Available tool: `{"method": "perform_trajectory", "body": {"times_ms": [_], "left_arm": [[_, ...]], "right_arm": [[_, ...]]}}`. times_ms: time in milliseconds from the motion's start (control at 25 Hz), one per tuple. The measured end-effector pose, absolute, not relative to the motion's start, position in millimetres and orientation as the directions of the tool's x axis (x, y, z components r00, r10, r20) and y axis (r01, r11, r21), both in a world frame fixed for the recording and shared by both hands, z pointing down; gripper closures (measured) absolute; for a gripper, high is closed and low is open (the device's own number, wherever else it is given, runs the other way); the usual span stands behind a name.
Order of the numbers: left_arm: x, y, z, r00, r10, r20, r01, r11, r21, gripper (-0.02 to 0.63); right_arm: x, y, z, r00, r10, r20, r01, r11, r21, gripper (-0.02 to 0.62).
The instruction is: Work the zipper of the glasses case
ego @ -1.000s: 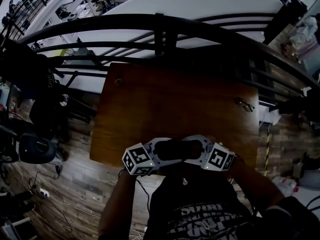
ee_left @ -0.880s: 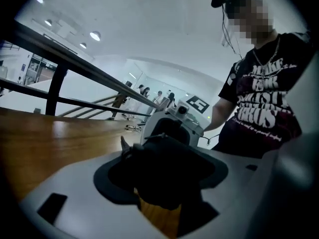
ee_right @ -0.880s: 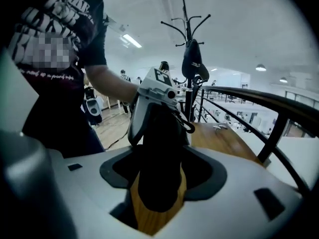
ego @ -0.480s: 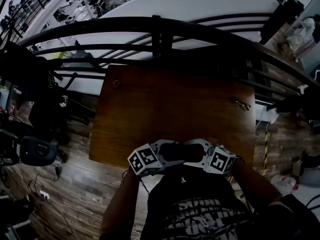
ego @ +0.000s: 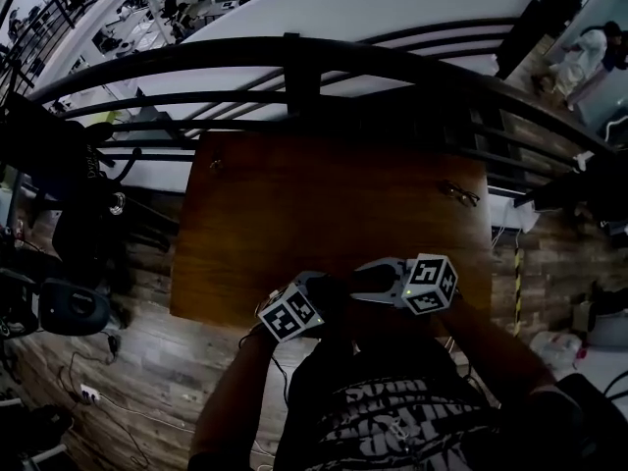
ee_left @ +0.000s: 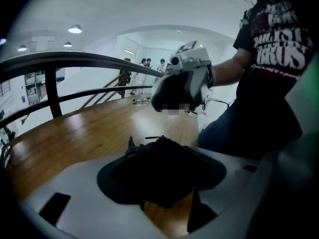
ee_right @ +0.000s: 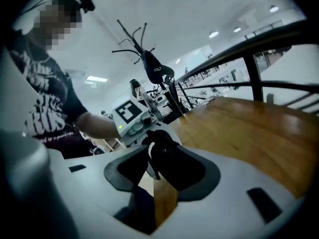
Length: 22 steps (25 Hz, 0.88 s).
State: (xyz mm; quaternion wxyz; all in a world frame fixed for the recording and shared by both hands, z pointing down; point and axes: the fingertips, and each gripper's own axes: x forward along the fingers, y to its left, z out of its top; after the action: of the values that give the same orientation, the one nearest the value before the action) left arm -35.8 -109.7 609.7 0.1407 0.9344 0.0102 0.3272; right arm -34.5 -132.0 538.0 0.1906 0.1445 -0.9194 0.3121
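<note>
So the case (ego: 339, 288) is down at the near edge of the worktop (ego: 334, 194), right in front of the person. Its long axis runs side to side, straight from one pair of tongs to the other, and each pair has one end, so neither hand is really nearer.

The left tongs (ee_left: 162, 176) have just been closing. In the left gripper view the dark end of the case fills the gap between the pads, so I'd call that a grip, with the jaws fairly wide because the case is fat. A thin tab (ee_left: 153, 138) pokes off the top of the case there. It might be the zip pull, but I can't swear to it.

The right tongs (ee_right: 157, 173) have also just been closing on the other end. The case sits against one pad, but there's a sliver of daylight at the other, so they're not clamped yet.

My guess is left anchors and right goes for the pull, running along that side-to-side line.
</note>
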Motion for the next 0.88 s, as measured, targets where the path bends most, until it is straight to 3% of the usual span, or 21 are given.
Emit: {"method": "perform_trajectory", "body": {"times_ms": [80, 160, 480, 680, 760, 880], "left_arm": [[-32, -101, 615, 0.757, 0.127, 0.640, -0.033, -0.972, 0.232, 0.342], [-31, -96, 617, 0.737, 0.136, 0.662, 0.004, -0.980, 0.197, 0.342], [-39, -96, 615, 0.711, 0.134, 0.690, 0.049, -0.989, 0.142, 0.342], [-40, -93, 612, 0.699, 0.133, 0.702, 0.073, -0.991, 0.115, 0.342], [-41, -93, 612, 0.707, 0.130, 0.695, 0.068, -0.991, 0.116, 0.342], [-46, -101, 613, 0.728, 0.100, 0.678, 0.030, -0.993, 0.113, 0.344]], "right_arm": [[-40, -138, 547, -0.876, -0.115, 0.468, -0.399, 0.717, -0.572, 0.490], [-43, -136, 559, -0.857, -0.041, 0.515, -0.391, 0.701, -0.596, 0.527], [-60, -121, 576, -0.808, 0.176, 0.562, -0.290, 0.711, -0.640, 0.526], [-61, -115, 573, -0.802, 0.220, 0.555, -0.270, 0.695, -0.666, 0.540], [-58, -113, 574, -0.793, 0.221, 0.568, -0.284, 0.690, -0.665, 0.596], [-51, -112, 573, -0.810, 0.203, 0.550, -0.305, 0.656, -0.691, 0.598]]}}
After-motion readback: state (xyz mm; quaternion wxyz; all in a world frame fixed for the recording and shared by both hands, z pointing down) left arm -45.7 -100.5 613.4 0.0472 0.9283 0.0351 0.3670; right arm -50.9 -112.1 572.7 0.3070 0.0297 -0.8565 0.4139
